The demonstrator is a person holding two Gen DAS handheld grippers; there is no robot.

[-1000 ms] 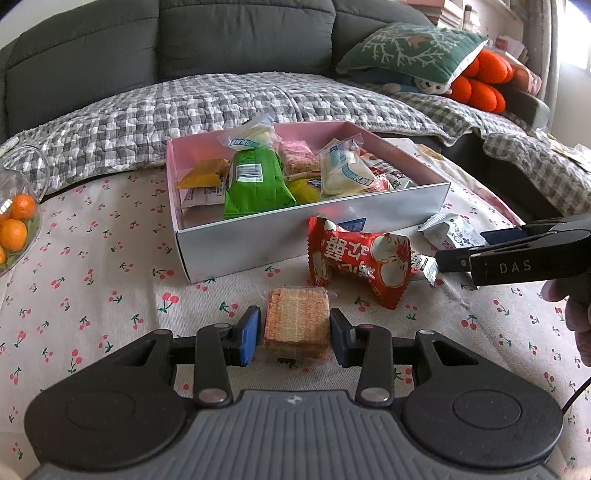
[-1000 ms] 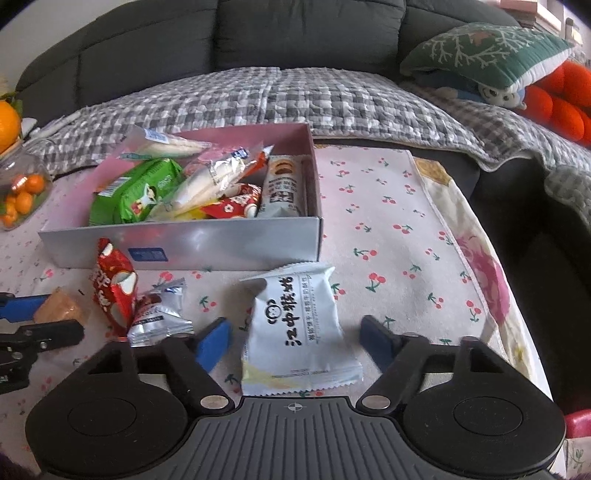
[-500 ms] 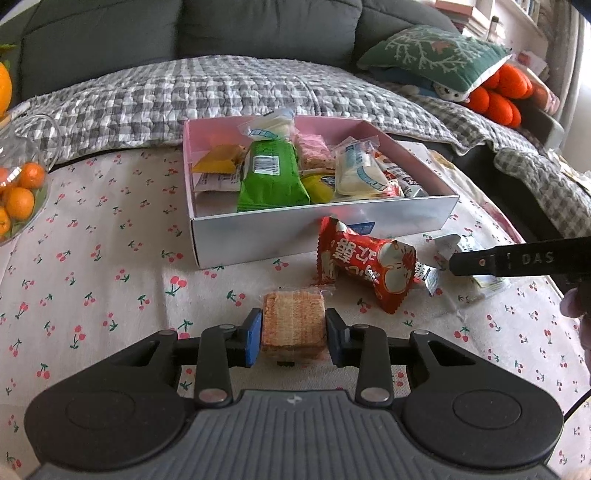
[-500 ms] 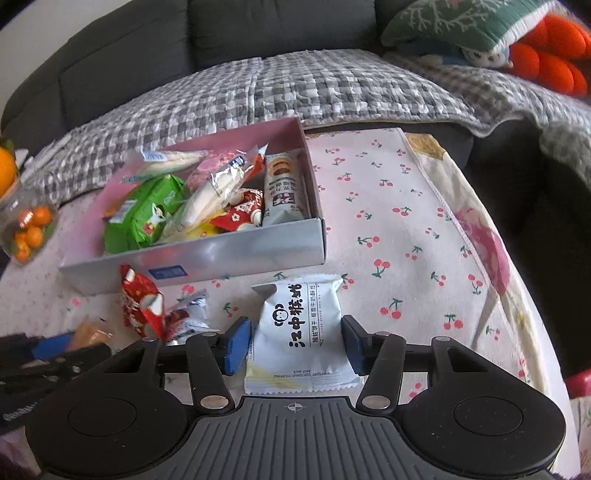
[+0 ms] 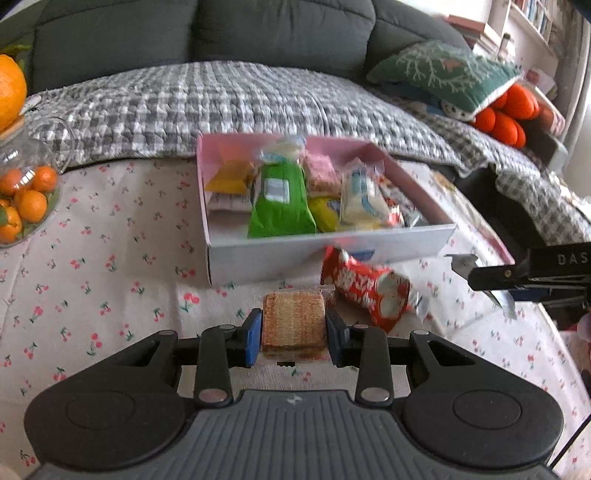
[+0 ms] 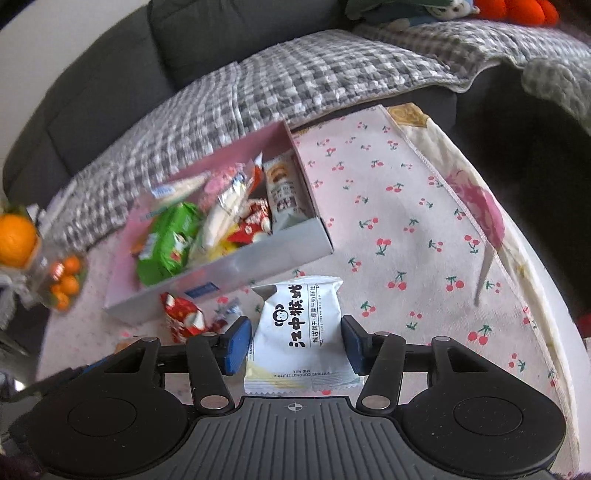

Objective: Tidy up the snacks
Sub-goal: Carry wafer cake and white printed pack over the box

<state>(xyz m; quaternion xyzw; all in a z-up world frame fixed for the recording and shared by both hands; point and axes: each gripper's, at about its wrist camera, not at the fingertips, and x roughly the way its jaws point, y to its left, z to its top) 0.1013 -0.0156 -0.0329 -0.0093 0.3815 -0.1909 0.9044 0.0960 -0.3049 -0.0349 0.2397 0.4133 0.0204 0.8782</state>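
Currently, a square wafer biscuit in clear wrap [image 5: 294,325] is clamped between the blue pads of the left gripper [image 5: 294,334], the pads pressed against both of its sides. Just to its right, a red snack packet [image 5: 365,290] is seen on the cherry-print tablecloth [image 5: 110,266], close to the near wall of the snack box [image 5: 332,251].

A white biscuit packet with black lettering [image 6: 301,328] is grasped by the right gripper [image 6: 295,343]; both sides of the packet are met by the blue pads, and its far end is directed toward the box. In the left wrist view the right gripper is seen only from the side, at the far right edge, with a silvery edge of wrapper below it.

The box is white outside and pink inside, and it is placed on the tablecloth far from both grippers, toward the sofa [image 5: 277,33]. It is filled with a green packet [image 5: 279,206], a yellow packet [image 5: 229,179], a pale blue-and-white packet [image 5: 364,201] and several others that are blurred.

At the far left, a glass jar of small oranges [image 5: 26,199] is set on the cloth, with one larger orange [image 5: 11,88] above it. A grey checked blanket [image 5: 240,99] is spread over the sofa seat, and a green cushion [image 5: 443,74] is propped at the far right.
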